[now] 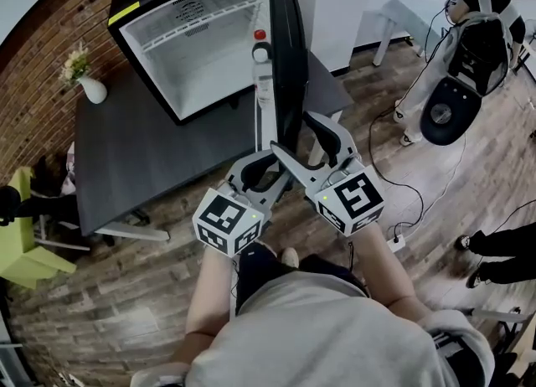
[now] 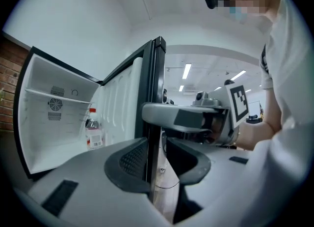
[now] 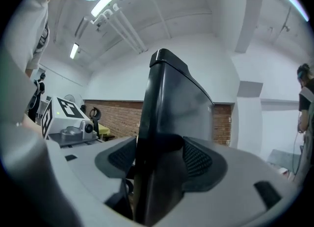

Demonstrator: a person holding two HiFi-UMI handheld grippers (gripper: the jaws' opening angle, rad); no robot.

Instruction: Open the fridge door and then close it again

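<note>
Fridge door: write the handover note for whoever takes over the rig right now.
Right gripper: shut on the free edge of the fridge door.
Left gripper: jaws apart, straddling the same edge, with a gap at one pad.
The fridge sits on the dark table. Its door is wide open, with a bottle in the door shelf.
Done: opening.
Left: swing the door shut, then release.
</note>
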